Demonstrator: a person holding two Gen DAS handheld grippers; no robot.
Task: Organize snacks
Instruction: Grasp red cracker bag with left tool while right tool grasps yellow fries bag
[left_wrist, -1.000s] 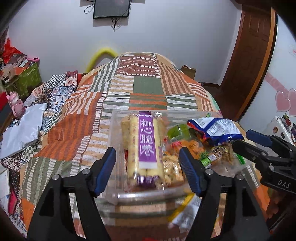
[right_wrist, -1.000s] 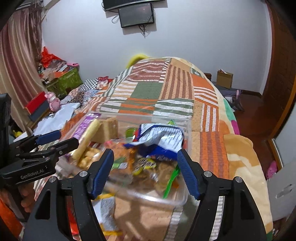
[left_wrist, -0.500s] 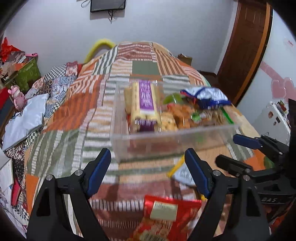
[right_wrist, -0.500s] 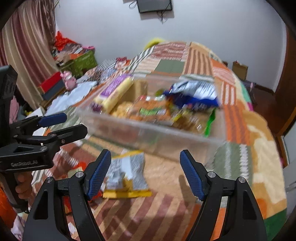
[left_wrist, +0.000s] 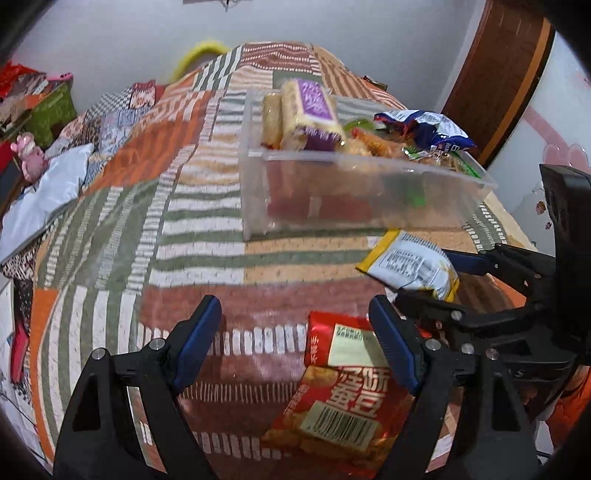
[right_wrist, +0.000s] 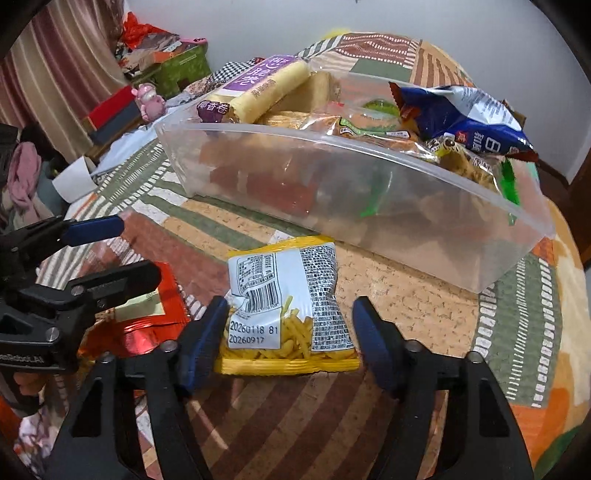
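Nearest on the bed's patchwork blanket, the right tongs, which have just been closing, stand spread around the yellow snack bag without pinching it. Left of it, the left tongs are spread over the red packet. Farther off sits the clear bin heaped with snacks.
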